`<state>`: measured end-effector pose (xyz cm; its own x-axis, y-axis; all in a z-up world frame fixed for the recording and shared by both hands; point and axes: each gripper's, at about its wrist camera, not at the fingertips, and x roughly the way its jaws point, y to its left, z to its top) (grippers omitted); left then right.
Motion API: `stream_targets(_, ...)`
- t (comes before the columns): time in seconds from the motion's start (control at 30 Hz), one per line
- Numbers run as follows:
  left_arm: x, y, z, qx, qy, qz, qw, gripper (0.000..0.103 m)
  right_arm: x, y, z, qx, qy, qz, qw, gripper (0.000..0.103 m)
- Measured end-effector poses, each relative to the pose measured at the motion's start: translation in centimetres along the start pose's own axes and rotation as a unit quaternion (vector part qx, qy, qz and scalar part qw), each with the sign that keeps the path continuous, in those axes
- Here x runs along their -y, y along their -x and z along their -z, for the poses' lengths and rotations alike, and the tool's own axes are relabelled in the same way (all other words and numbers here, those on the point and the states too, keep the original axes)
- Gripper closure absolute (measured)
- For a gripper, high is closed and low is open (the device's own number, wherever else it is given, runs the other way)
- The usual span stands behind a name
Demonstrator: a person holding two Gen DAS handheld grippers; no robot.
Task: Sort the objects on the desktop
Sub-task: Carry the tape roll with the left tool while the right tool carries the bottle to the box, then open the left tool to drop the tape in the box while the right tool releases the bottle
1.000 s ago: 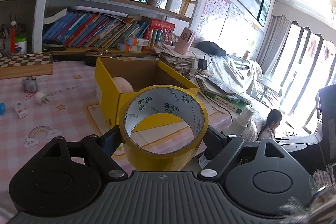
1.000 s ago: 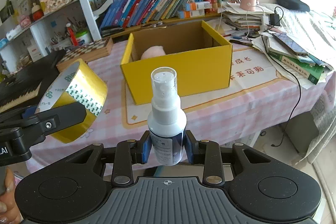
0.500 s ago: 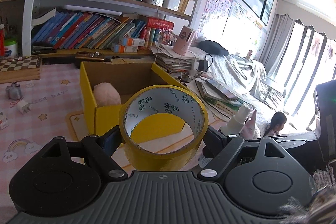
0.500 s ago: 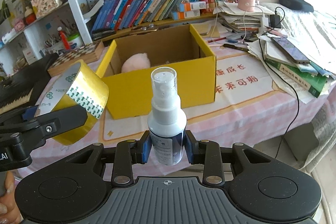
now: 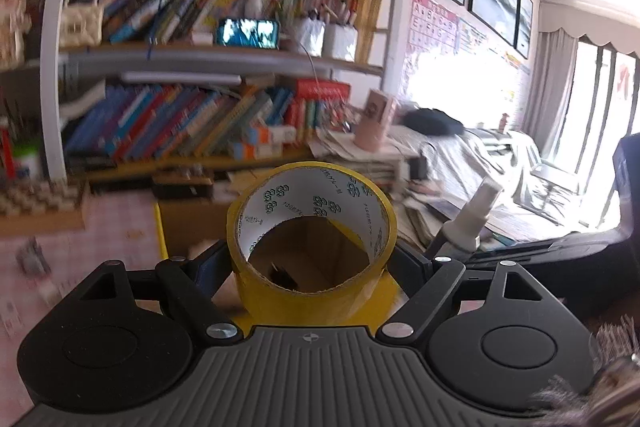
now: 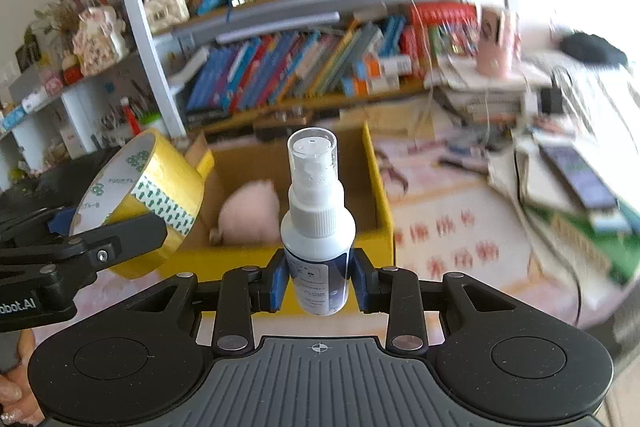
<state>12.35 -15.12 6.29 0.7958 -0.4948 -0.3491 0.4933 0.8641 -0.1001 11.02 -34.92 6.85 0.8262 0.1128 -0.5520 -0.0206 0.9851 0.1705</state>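
A roll of yellow tape (image 5: 308, 297) stands on edge between the pads of my left gripper (image 5: 312, 263), which is shut on it. Behind and below it lies an open yellow cardboard box (image 5: 162, 231). In the right wrist view, my right gripper (image 6: 319, 279) is shut on an upright white spray bottle (image 6: 318, 227) with a clear cap. The box (image 6: 384, 211) sits just beyond the bottle, with a pink plush ball (image 6: 252, 211) inside. The tape roll (image 6: 160, 187) hangs over the box's left corner. The bottle (image 5: 468, 223) also shows at right in the left wrist view.
A bookshelf (image 6: 280, 67) full of books rises behind the box. Stacked papers and books (image 6: 560, 167) and a pink cup (image 6: 494, 43) crowd the table's right side. A chessboard (image 5: 40, 203) and small items lie left on the pink tablecloth (image 5: 112, 227).
Both grippers have moved forward and a little up toward the yellow box, carrying the tape and the bottle. The box now lies close under them and its inside shows.
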Motion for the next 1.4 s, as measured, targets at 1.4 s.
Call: stream_targets(1.4, -3.2, -15.9, 2.0, -0.215, -0.059, -0.048, 0.9735, 0.019, -2.7, -19.6, -2.0, -0.206, 0.321, -0.084, 0.920, 0.070)
